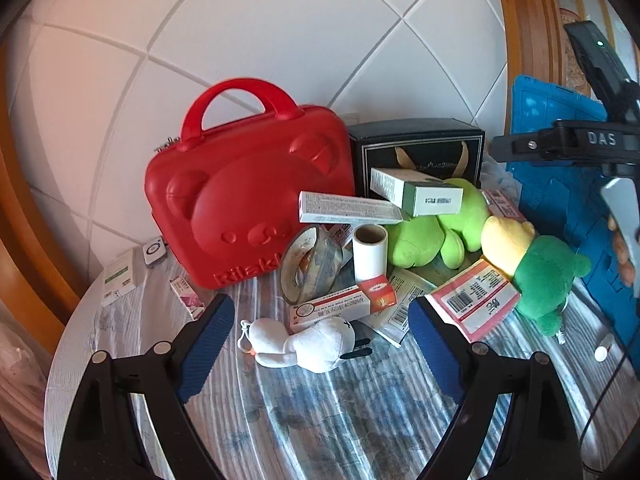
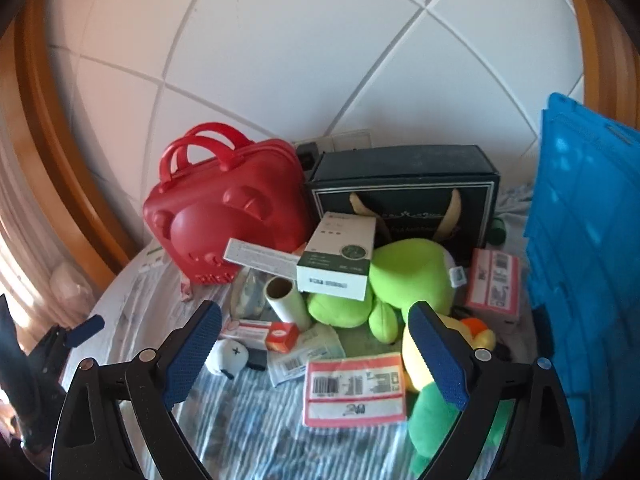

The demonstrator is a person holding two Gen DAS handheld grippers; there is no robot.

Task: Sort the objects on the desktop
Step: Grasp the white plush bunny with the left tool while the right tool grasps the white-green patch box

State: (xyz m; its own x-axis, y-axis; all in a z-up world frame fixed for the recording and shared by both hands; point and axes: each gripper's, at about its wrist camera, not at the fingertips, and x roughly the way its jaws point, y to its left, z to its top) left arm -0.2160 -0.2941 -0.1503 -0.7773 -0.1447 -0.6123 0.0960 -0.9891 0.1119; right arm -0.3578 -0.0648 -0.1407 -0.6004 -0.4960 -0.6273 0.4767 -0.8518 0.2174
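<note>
A cluttered pile lies on the table: a white plush, a lime green plush, a yellow-and-green plush, a tape roll, a paper roll, several small cartons and a pink-bordered box. My left gripper stands open just above the white plush, gripping nothing. My right gripper is open over the pink-bordered box, its right finger in front of the yellow-and-green plush. Nothing is held.
A red bear-faced case stands upright at the back left, beside a black box. A blue plastic panel walls off the right side. Small packets lie left of the case. Tiled wall behind.
</note>
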